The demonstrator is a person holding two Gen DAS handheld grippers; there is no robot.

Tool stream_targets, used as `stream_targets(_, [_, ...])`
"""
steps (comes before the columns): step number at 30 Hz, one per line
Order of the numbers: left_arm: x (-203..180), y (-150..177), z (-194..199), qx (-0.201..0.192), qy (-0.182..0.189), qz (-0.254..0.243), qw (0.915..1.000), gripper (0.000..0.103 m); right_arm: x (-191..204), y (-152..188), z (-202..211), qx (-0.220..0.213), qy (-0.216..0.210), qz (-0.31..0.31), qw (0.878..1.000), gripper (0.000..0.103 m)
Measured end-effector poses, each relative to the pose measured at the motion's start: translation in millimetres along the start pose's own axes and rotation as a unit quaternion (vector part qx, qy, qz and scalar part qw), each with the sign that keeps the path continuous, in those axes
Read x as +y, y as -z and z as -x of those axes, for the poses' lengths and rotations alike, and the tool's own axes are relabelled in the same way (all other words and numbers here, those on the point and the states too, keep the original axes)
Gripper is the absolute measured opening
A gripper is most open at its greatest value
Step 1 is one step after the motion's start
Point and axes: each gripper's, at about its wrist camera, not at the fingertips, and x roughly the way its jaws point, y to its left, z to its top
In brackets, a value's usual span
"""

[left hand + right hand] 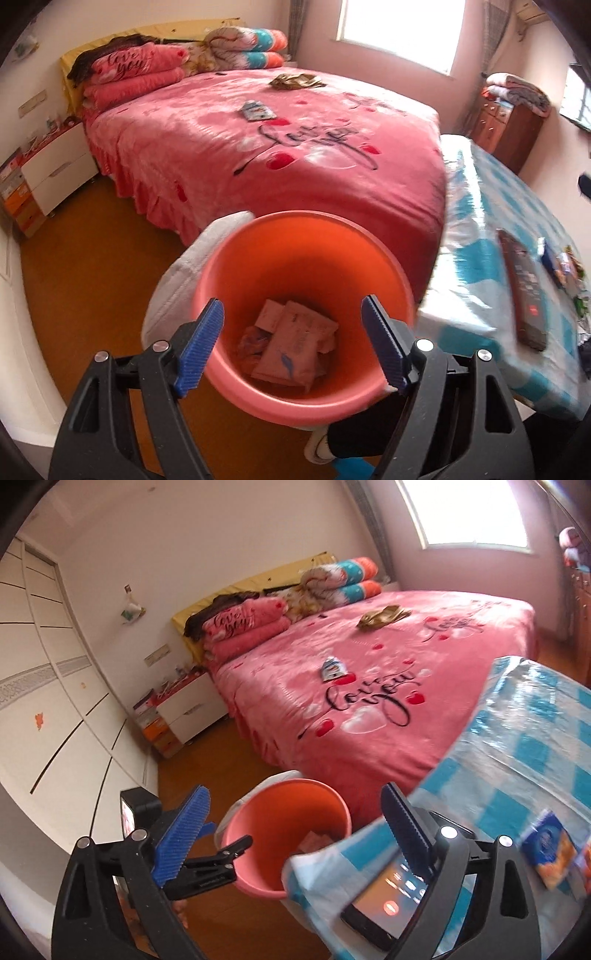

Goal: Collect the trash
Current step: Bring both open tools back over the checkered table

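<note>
Blue-padded fingers of the left gripper (291, 343) stand spread wide and empty right over the mouth of the pink bin (236, 266), which sits on the floor between the bed and the corner of the table. Inside it lie a few pale pink packets (295, 339) and a crumpled scrap, so part of the collecting looks done. The right gripper (295, 830) is likewise wide and holds nothing; it hangs above the table edge with a phone (384, 904) beneath its right finger, the screen lit with a red button. What seems left: a small blue-and-white wrapper (258, 110) in the middle of the bed (184, 155), a crumpled gold-brown wrapper (295, 80) farther up near the window side, and a blue-and-orange snack packet (550, 849) on the checked tablecloth (517, 738). Both bed items are well apart from the bin. Readable writing is sparse: the bedspread carries "love you" in black script, and the folded pink blanket (129, 68) at the headboard reads "love you" too. Printing on the packets is too blurred to read.
</note>
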Motion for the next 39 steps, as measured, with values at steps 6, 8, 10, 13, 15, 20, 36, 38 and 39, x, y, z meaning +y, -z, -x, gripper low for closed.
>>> stream_targets(6, [-28.1,-4.1,20.5,-0.024,0.032,-0.023,0.9989,0.078,-11.4,28.3,25.9,-0.023,0.035,-0.002,0.999,0.093])
stream_targets(8, [-38.1,-5.1,26.9,-0.031,0.045,-0.029,0.9981,0.078,-16.7,37.1,33.3,-0.028,0.055,0.003,0.998,0.093])
stream_targets(10, [-50.2,-6.3,32.7,-0.034,0.054,-0.039,0.9972,0.08,-22.3,44.0,37.4,-0.03,0.06,-0.002,0.998,0.093])
stream_targets(13, [-69.0,-6.9,40.4,-0.042,0.06,-0.057,0.9957,0.082,-34.4,54.2,45.2,-0.03,0.064,-0.017,0.997,0.093])
stream_targets(15, [-81.4,-7.3,43.5,-0.046,0.063,-0.07,0.9945,0.082,-39.9,59.0,51.4,-0.034,0.069,-0.023,0.997,0.093])
stream_targets(20, [-108.8,-4.0,51.2,-0.047,0.069,-0.098,0.9917,0.083,-55.9,67.2,65.9,-0.047,0.078,-0.039,0.995,0.093])
stream_targets(36, [-181.0,16.9,60.4,-0.024,0.119,-0.166,0.9785,0.083,-100.5,87.7,119.0,-0.094,0.135,-0.065,0.984,0.093])
stream_targets(38, [-191.0,20.5,60.7,-0.021,0.123,-0.177,0.9764,0.083,-108.9,90.5,125.9,-0.098,0.14,-0.076,0.982,0.093])
stream_targets(39, [-195.6,21.8,60.7,-0.021,0.124,-0.181,0.9754,0.083,-113.8,92.1,130.2,-0.101,0.143,-0.081,0.981,0.093])
